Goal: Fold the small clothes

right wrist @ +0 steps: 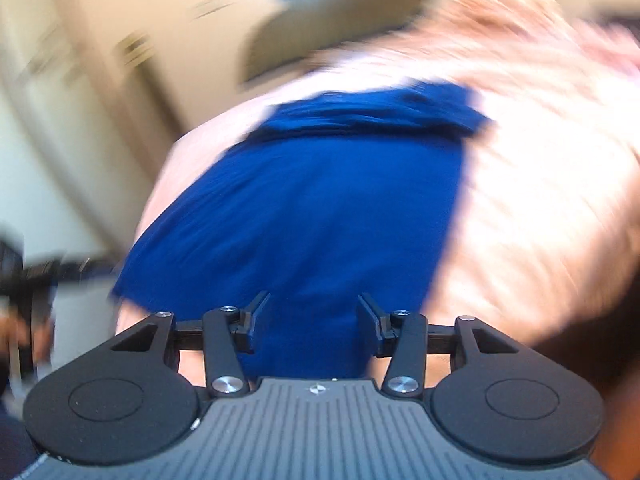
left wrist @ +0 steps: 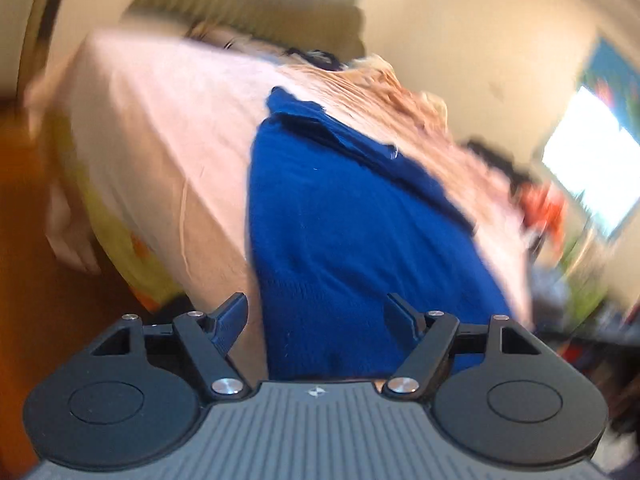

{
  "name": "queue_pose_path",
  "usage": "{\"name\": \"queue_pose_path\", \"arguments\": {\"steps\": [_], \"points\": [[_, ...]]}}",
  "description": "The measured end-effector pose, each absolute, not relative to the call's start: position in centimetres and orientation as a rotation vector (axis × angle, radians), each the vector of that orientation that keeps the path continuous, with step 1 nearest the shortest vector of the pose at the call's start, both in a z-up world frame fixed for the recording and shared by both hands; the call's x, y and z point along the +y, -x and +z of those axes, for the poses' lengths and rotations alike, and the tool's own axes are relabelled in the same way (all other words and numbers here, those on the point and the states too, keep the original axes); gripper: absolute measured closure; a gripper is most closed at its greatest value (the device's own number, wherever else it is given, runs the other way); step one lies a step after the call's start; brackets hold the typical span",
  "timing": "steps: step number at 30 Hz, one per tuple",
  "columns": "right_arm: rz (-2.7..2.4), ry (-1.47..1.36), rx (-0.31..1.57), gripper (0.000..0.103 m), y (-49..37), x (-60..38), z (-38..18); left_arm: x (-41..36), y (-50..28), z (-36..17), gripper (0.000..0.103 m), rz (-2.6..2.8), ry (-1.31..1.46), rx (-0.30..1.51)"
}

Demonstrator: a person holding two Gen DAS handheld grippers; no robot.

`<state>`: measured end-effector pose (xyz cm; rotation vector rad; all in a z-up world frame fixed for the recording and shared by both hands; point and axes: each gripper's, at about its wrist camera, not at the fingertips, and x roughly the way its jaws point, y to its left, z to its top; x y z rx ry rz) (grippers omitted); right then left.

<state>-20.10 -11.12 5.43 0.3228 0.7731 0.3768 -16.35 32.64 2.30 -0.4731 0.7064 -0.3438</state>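
Item 1. Blue garment (left wrist: 352, 240), knitted, laid out on a pink bedcover (left wrist: 160, 128). It fills the centre of both views. A bunched band, possibly a collar or a turned-over edge, runs along its far end in the upper centre (right wrist: 376, 112). It seems spread flat so that its edges can be reached for folding.

Item 2. Left gripper (left wrist: 316, 312), lower centre of the left wrist view. Fingers wide apart, nothing between them; the left finger (left wrist: 232, 316) sits over the bedcover just outside the garment's left edge, the right finger (left wrist: 404, 316) over the blue cloth. This straddling suggests a line-up on the near left edge or corner. Whether the fingers touch the cloth cannot be told.

Item 3. Right gripper (right wrist: 312, 316), lower centre of the right wrist view. Fingers apart, empty, both over the garment's near end. The view is heavily blurred; contact cannot be told.

Item 4. Edges and room. Bare bedcover lies left of the garment in the left view and right of it in the right view, giving room to fold inward or away. The bed's side drops off at lower left of the left view, beside a brown floor (left wrist: 24, 240). Crumpled pale cloth (left wrist: 392, 88) lies near the garment's far end, upper right.

Item 5. Progress, as judged: folding barely begun; no edge is gripped yet.
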Motion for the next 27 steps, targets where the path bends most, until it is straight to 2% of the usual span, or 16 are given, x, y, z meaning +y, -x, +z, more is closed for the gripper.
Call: {"name": "queue_pose_path", "arguments": {"steps": [3,9,13,19,20,21,23,27], "points": [[0.305,-0.493,0.839,0.049,18.9,-14.2,3.5,33.6,15.1,1.2,0.029,-0.391,0.618,0.734],[0.319,-0.775,0.884,0.05,18.4,-16.7,0.6,33.7,14.3,0.8,0.029,-0.409,0.628,0.765],[0.423,-0.832,0.951,0.049,18.0,-16.2,-0.2,33.4,13.9,1.1,0.021,-0.49,0.65,0.836],[0.513,-0.97,1.002,0.051,17.5,-14.6,-1.7,32.9,13.3,0.4,0.023,-0.539,0.726,0.872],[0.517,-0.985,1.004,0.055,17.5,-14.4,-1.9,33.0,13.3,0.4,0.031,-0.531,0.739,0.872],[0.507,-0.981,1.006,0.059,17.5,-14.3,-1.9,33.1,13.2,0.4,0.045,-0.518,0.73,0.876],[0.496,-0.981,1.013,0.063,17.6,-14.4,-1.8,33.2,13.0,0.6,0.059,-0.482,0.691,0.905],[0.47,-0.963,0.959,0.06,18.4,-15.4,-0.7,34.2,12.8,0.9,0.059,-0.482,0.698,0.925]]}}
